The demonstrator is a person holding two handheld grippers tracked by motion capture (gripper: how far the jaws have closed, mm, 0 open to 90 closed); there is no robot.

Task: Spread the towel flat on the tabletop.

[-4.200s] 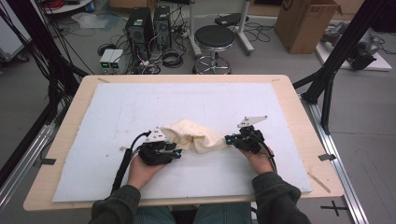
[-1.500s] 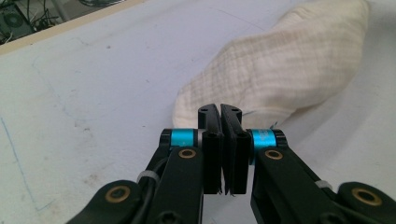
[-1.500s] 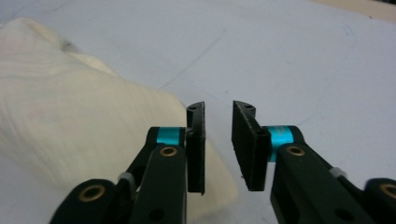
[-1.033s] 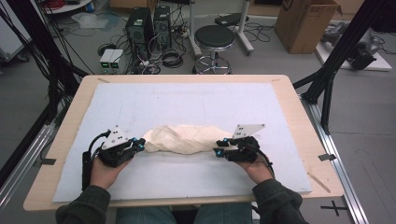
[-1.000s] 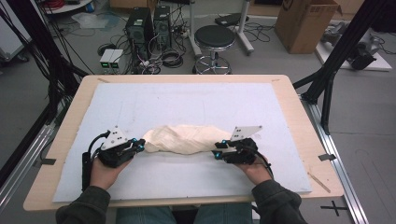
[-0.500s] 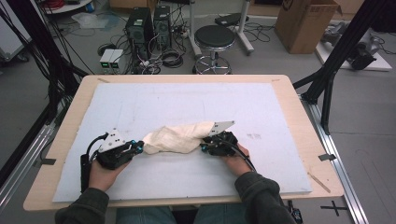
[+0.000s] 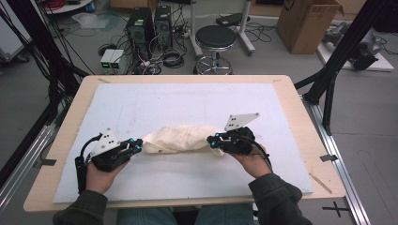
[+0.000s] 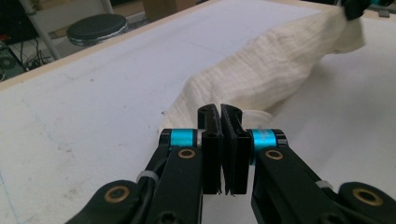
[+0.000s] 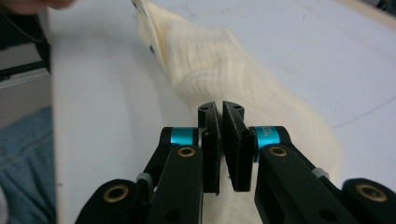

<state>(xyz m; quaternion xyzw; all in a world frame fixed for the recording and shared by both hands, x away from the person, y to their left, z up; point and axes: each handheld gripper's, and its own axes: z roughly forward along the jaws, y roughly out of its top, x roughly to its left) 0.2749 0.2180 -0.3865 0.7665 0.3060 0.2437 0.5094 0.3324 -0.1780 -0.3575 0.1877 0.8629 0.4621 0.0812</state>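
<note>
Two grippers pinched the cream cloth: left gripper and right gripper clamped its opposite ends, jaws nearly closed, white mat around unobstructed.

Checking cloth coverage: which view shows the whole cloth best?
High view: the cloth lies bunched, end to end, between left tool and right tool. The two gripper views each show one end past shut jaws.
</note>
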